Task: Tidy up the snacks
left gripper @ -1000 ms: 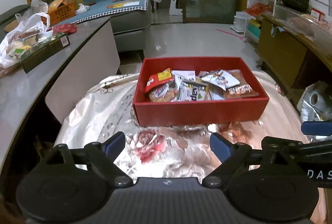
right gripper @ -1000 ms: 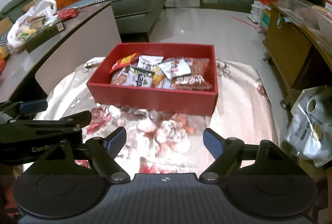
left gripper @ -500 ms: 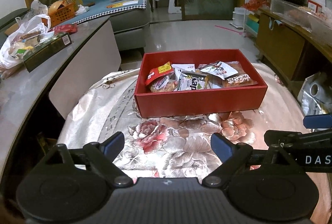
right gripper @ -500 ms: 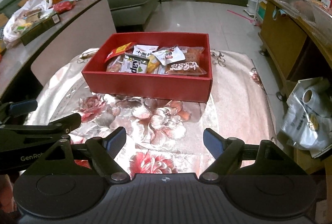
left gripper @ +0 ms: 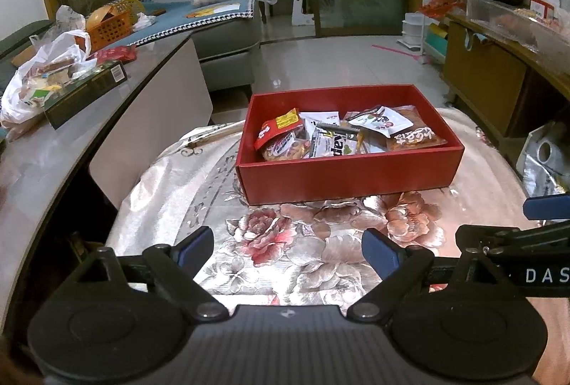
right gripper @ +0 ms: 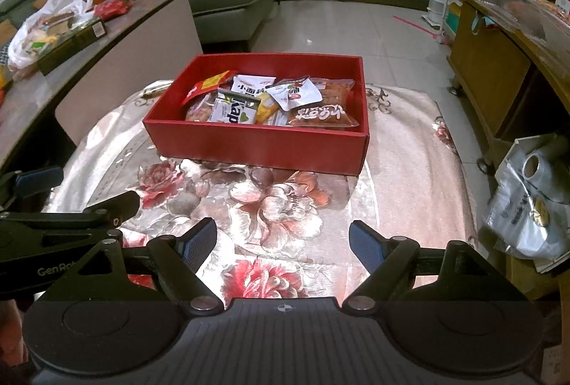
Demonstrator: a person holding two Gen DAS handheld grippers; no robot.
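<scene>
On the floral cloth (left gripper: 199, 192), red snack box (left gripper: 351, 176) well beyond left gripper (left gripper: 288, 248) and right gripper (right gripper: 283, 240), both spread apart, empty.

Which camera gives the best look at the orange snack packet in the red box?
The right wrist view: the orange snack packet lies near the red box's front right corner, its white printing facing the lens. In the left wrist view the packet sits lower behind the box's front wall, so less of it shows.
</scene>
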